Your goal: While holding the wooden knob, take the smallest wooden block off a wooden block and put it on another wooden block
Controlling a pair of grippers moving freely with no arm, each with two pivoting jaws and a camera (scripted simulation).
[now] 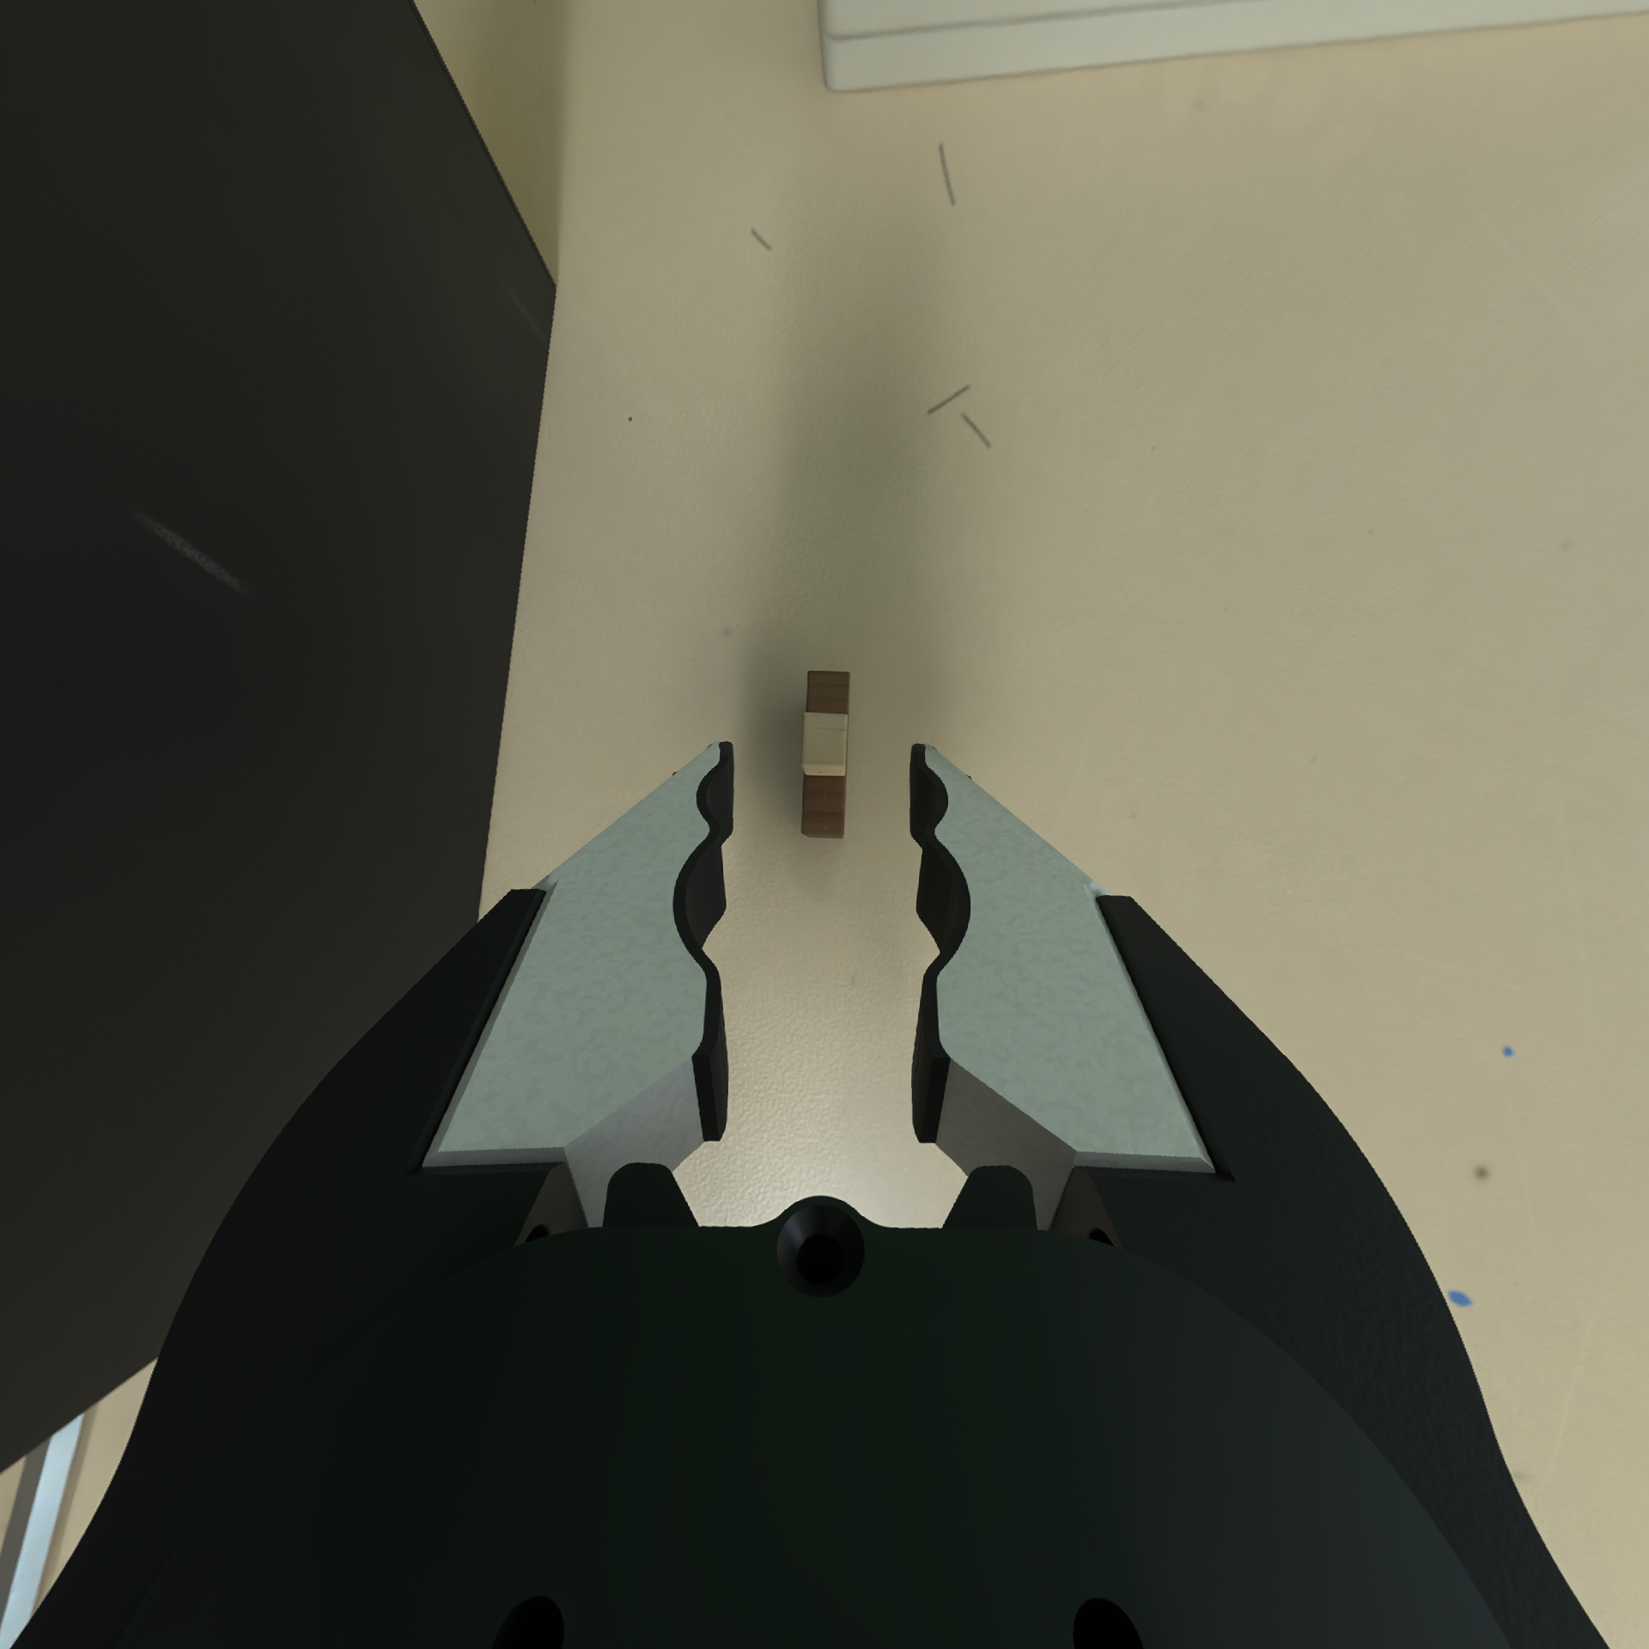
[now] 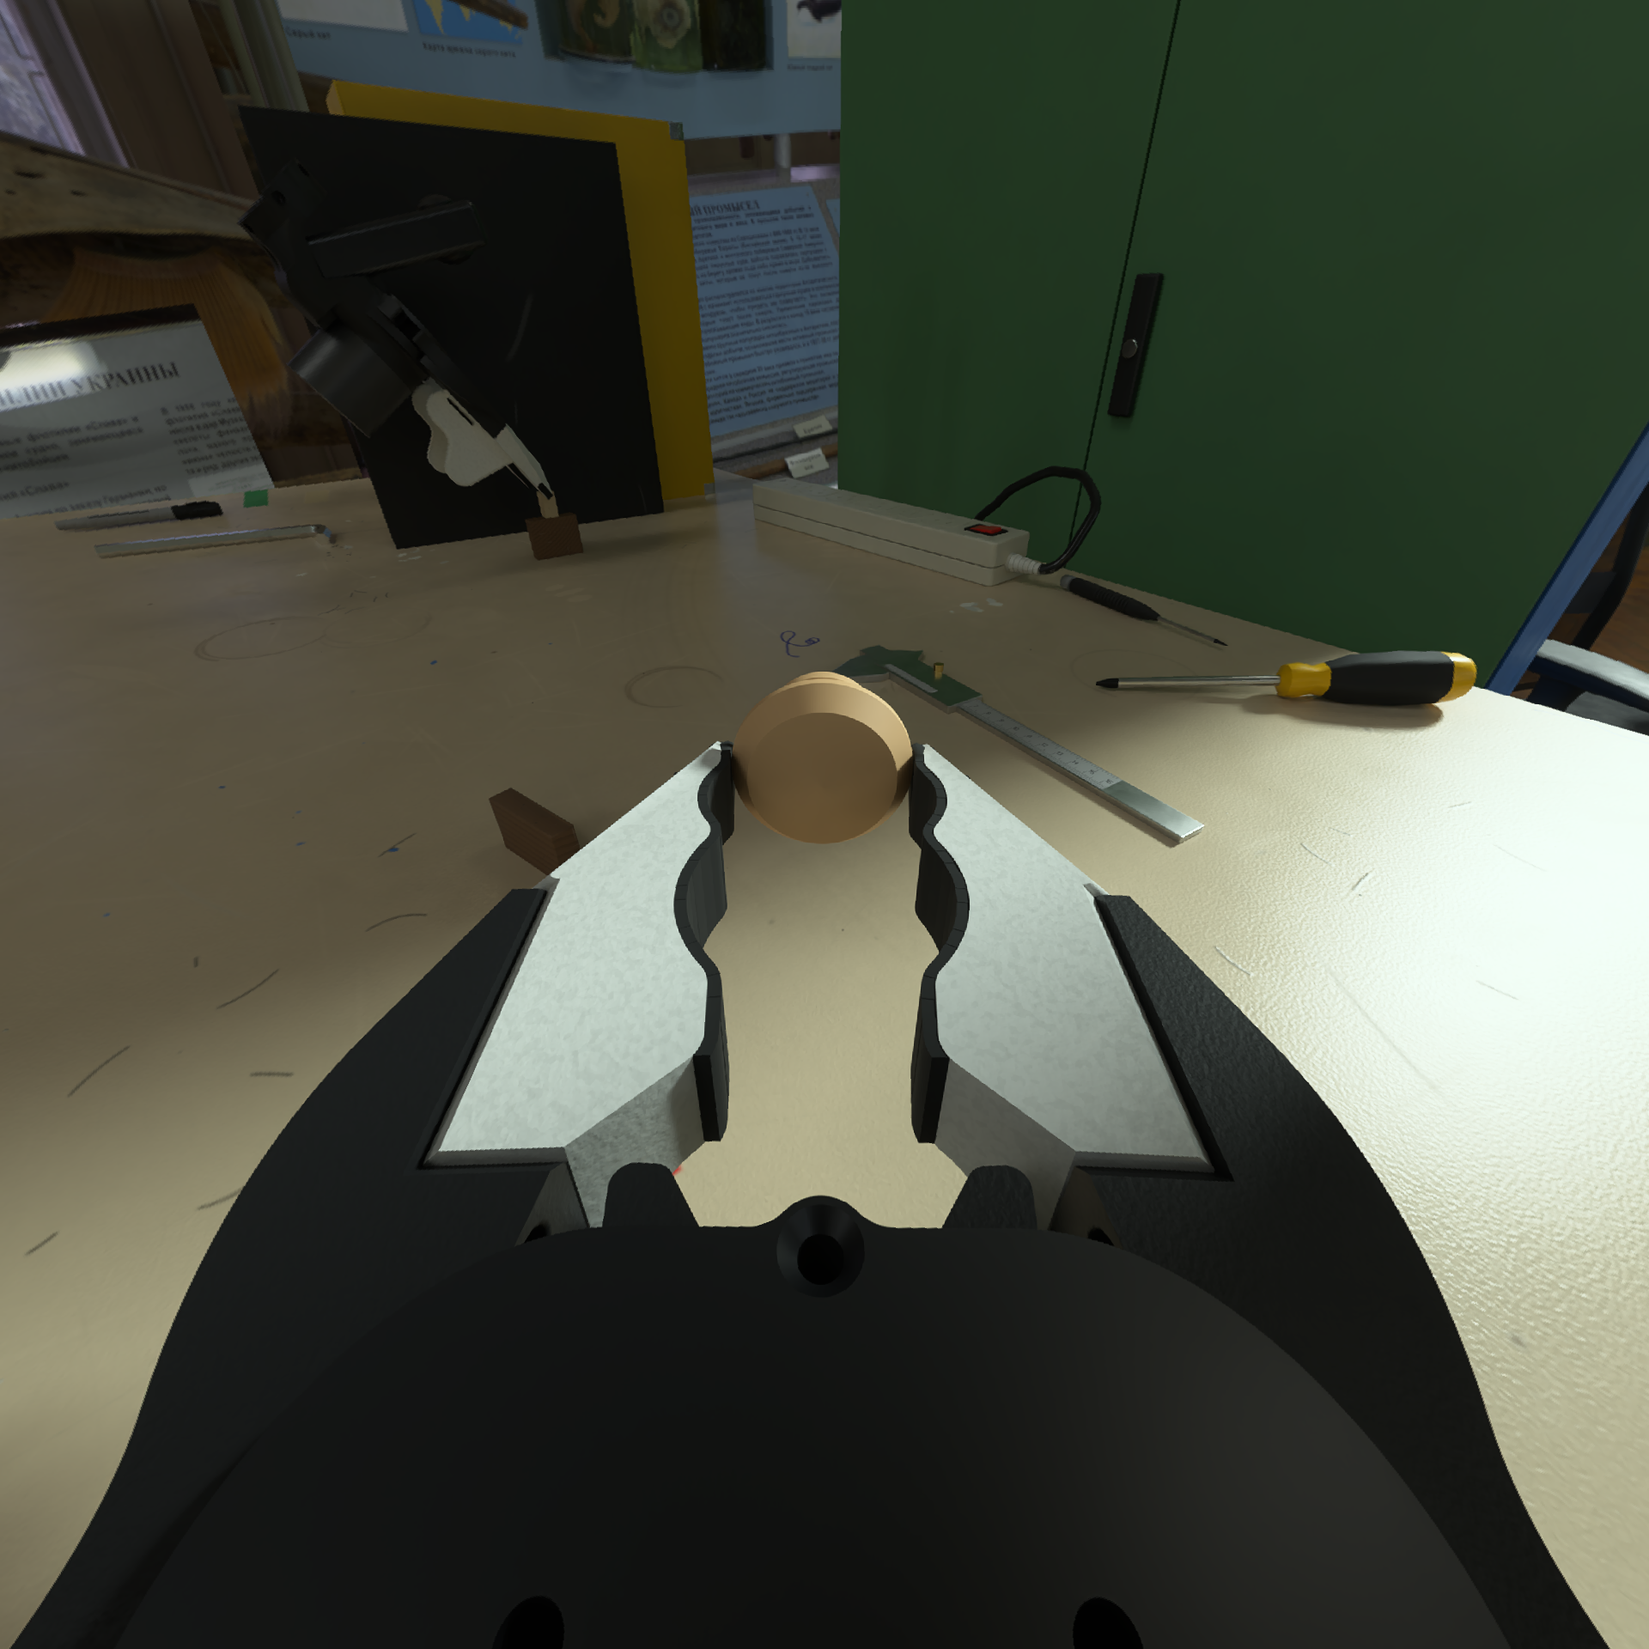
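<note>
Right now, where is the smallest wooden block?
In the left wrist view the smallest wooden block, pale, lies on top of a dark wooden block, just ahead of the open left hand-held gripper, beside the black panel.

Beige scuffed table (image 2: 1338, 981): dark wooden blocks (image 2: 533, 830), caliper (image 2: 1026, 741), screwdriver (image 2: 1374, 678), power strip (image 2: 892, 531), marker (image 2: 143, 516).

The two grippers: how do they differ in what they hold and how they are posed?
The right gripper is shut on the wooden knob; the left gripper is open and holds nothing. The right gripper points level along the table; the left gripper points down at the small pale block on a dark block. Both have the same wavy black pads.
</note>
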